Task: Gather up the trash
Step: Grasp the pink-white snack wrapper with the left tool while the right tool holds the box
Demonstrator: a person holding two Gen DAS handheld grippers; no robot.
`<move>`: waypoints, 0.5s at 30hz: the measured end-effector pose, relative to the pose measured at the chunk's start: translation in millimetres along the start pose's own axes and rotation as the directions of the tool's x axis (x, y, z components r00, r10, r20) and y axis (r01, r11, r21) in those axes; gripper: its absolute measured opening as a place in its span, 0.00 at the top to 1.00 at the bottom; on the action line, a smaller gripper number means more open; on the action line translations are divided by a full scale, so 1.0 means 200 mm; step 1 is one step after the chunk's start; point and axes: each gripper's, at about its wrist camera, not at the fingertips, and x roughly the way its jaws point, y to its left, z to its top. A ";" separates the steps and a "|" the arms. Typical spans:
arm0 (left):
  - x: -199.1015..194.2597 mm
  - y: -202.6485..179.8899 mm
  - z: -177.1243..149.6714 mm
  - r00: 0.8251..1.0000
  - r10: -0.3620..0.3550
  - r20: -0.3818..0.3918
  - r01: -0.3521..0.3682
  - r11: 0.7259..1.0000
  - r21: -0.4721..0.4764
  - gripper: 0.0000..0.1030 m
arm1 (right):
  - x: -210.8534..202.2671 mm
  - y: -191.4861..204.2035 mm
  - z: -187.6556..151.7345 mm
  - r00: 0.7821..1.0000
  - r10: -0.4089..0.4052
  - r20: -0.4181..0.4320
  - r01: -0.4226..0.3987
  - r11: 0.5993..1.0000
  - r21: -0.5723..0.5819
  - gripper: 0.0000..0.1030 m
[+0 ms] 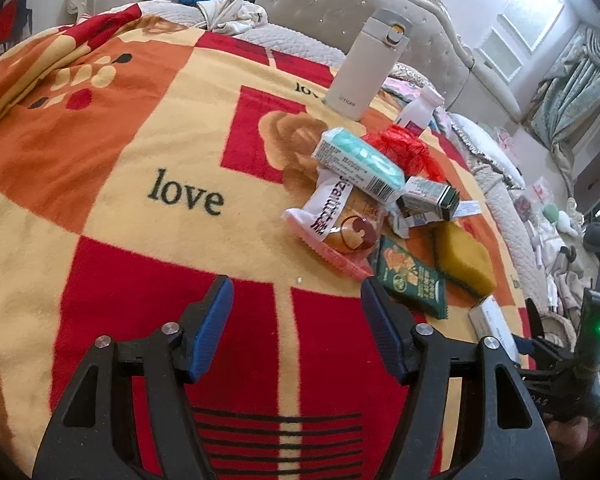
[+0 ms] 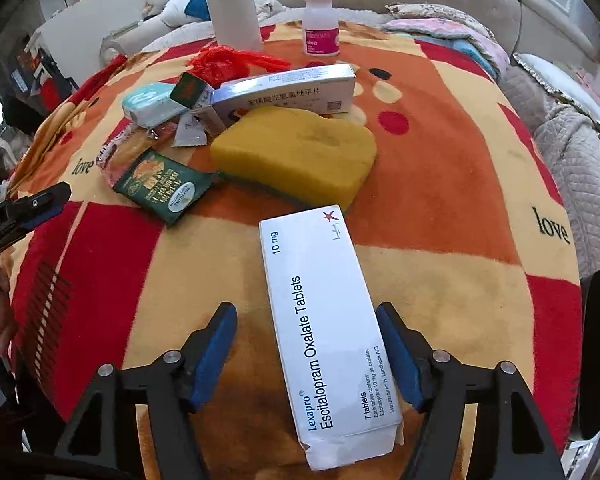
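Note:
A white Lexapro tablet box [image 2: 324, 320] lies flat on the red and orange blanket [image 2: 440, 200], between the fingers of my right gripper [image 2: 305, 308]. The pads do not press it, so that gripper is open. Beyond the box sit a yellow sponge [image 2: 300, 152], a green wrapper [image 2: 162, 188], a teal tissue pack [image 2: 152, 104], a long grey-white box [image 2: 288, 88] and a red plastic bag [image 2: 220, 62]. My left gripper [image 1: 296, 282] hovers open over bare blanket, just short of the green wrapper [image 1: 412, 280] and a white and pink snack wrapper [image 1: 332, 224].
A white flask [image 1: 364, 68] and a white pill bottle [image 2: 320, 20] stand upright behind the pile. A tufted headboard [image 1: 320, 12] and bedding [image 1: 228, 12] lie beyond. The blanket drops off at the right toward quilted covers [image 2: 580, 168].

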 end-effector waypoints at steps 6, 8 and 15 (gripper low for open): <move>0.02 -0.03 0.03 0.999 -0.051 -0.002 0.051 0.999 0.002 0.36 | -0.02 -0.04 -0.01 1.000 0.025 0.015 -0.026 0.999 0.044 0.30; 0.04 -0.04 0.05 0.998 -0.063 -0.012 0.063 0.998 0.009 0.35 | -0.03 -0.05 -0.01 0.999 0.035 0.023 -0.036 0.998 0.052 0.29; 0.10 -0.13 0.14 0.998 -0.064 -0.003 0.064 0.995 0.081 0.34 | -0.02 -0.05 -0.01 0.998 0.057 0.027 -0.058 0.998 0.034 0.29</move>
